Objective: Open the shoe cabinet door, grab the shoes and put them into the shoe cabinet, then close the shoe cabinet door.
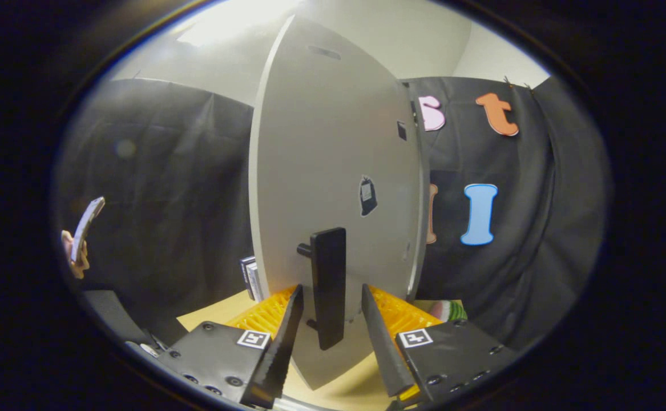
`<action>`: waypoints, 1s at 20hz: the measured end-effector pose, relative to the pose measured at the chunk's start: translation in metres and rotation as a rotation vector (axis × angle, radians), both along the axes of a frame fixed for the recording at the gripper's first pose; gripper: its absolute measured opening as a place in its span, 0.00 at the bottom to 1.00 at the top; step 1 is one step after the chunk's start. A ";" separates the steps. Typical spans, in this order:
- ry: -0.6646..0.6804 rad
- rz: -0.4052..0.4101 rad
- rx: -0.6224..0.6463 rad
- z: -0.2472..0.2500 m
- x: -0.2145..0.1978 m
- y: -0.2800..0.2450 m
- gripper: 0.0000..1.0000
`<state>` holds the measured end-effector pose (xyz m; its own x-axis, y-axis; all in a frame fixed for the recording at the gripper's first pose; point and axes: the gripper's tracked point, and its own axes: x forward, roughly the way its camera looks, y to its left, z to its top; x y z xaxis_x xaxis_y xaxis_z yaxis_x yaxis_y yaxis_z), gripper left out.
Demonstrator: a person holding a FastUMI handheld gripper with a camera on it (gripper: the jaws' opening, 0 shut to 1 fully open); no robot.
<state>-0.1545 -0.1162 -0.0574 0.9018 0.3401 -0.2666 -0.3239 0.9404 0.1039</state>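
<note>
The white shoe cabinet door (333,148) stands upright right in front of me, with a small dark sticker (367,196) on its face. Its black vertical handle (329,285) sticks out low on the door. My gripper (331,290) is open, and the handle sits between the two fingers with a narrow gap on each side, so neither finger (284,337) presses on it. Something pink, green and white striped, possibly a shoe (448,311), lies on the tan floor (344,385) beyond the right finger, by the door's right edge.
A small white-and-black object (251,278) peeks out at the door's lower left edge. Black cloth (167,200) hangs behind the cabinet on both sides. Far to the left, a hand (76,254) holds a flat device (86,225).
</note>
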 end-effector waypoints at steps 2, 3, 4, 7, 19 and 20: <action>0.004 0.018 0.011 -0.001 0.007 0.015 0.67; 0.004 0.023 0.012 -0.002 0.012 0.022 0.67; 0.005 0.026 0.012 -0.003 0.017 0.029 0.67; 0.011 0.026 0.014 -0.008 0.032 0.048 0.70; -0.011 -0.024 -0.016 -0.019 0.094 0.118 0.81; -0.017 -0.032 -0.024 -0.018 0.098 0.122 0.81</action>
